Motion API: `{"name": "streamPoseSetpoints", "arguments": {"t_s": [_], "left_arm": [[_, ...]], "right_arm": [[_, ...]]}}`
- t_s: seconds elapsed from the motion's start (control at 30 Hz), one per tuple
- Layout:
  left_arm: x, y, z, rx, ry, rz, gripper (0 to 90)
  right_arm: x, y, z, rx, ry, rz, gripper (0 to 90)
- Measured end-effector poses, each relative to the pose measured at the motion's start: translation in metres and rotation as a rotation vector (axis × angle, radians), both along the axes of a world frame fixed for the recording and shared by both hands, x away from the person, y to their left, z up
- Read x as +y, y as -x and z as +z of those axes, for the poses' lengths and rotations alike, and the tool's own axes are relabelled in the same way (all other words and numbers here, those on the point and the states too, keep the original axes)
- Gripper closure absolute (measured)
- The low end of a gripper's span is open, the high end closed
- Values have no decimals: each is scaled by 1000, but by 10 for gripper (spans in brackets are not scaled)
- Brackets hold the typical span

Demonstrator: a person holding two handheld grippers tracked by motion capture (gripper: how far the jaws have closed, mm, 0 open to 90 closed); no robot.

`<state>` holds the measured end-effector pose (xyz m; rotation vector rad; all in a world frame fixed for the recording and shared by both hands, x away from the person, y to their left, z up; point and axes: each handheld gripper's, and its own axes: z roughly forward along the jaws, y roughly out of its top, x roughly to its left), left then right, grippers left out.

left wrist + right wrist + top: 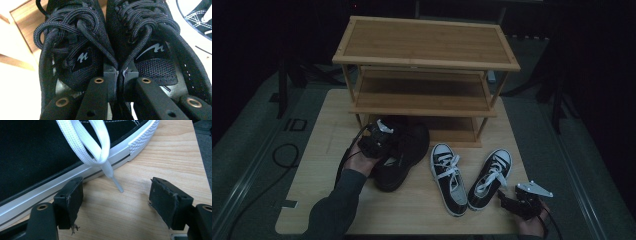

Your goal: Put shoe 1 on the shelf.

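Left gripper (pixel 117 75): jaws pressed nearly together, clamped on the touching inner collars of the pair of black sneakers (pixel 110 37), pinching both shoes side by side. In the high view that gripper (pixel 379 137) sits over the heel end of the black sneakers (pixel 404 155), toes pointing toward the bamboo shoe rack (pixel 427 65). The pair sits just in front of the rack's bottom shelf, toes at the left part of its opening; can't tell if the soles are touching the table (pixel 327 125) or lifted.

Right gripper (pixel 116 195): jaws wide apart, nothing between them except bare tabletop. A white lace tip (pixel 117 185) from the black-and-white canvas sneaker (pixel 37 150) hangs down to the wood just ahead of the gap, not touching either pad. High view: right gripper (pixel 512 200) sits low near the table's front right corner, far from the rack, just beside the heel of the right-hand canvas sneaker (pixel 490 177). Its mate (pixel 448 177) lies between it and the black pair; both canvas shoes lie toes toward the rack, in front of its right half.
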<state>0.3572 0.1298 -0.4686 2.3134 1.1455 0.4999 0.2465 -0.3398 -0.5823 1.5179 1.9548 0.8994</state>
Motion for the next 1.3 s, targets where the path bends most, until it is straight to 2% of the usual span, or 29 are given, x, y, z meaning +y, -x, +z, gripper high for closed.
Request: {"name": "streamPoseSetpoints", "arguments": {"t_s": [0.43, 0.6, 0.73, 1.03, 1.2, 1.3], "left_arm": [[-9, -18, -5, -25, 6, 9, 851], [-15, -23, -7, -40, -21, 26, 851], [-19, -27, -8, -51, -31, 43, 851], [-26, -36, -9, -41, -16, 92, 850], [-30, -40, -10, -44, -1, 137, 850], [-33, -42, -11, -48, -10, 162, 850]], "right_arm": [[0, 0, 0, 0, 0, 0, 269], [0, 0, 0, 0, 0, 0, 269], [0, 0, 0, 0, 0, 0, 269], [0, 0, 0, 0, 0, 0, 269], [0, 0, 0, 0, 0, 0, 269], [0, 0, 0, 0, 0, 0, 269]]}}
